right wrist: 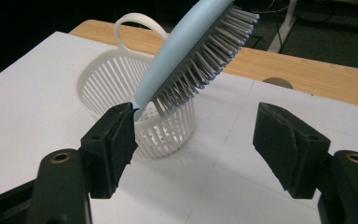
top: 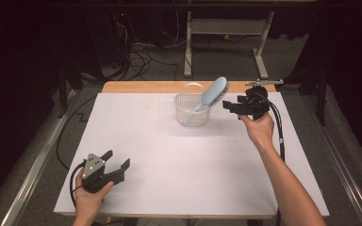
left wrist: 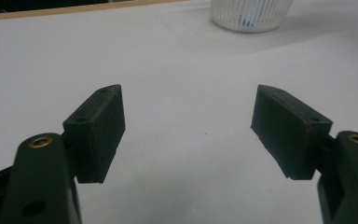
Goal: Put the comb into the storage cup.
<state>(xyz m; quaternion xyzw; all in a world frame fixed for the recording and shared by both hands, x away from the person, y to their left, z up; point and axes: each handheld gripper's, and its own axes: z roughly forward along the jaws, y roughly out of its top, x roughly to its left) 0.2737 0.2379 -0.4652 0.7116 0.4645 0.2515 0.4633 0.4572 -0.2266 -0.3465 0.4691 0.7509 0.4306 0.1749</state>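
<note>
— What's hidden?
— The hairbrush (top: 213,92) handle, sunk inside the basket (top: 192,112) at the table's (top: 136,141) far side

— And the right hand-held gripper (top: 232,104)?
— Jaws wide, empty, just right of the brush

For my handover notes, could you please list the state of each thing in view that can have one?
Hairbrush: handle down in the basket, head leaning out over the rim, bristles toward the right gripper.
White slotted basket: upright, handle raised.
Left gripper: open, nothing between its jaws, near the table's front left.
Right gripper: open, beside the brush head, gripping nothing.
</note>
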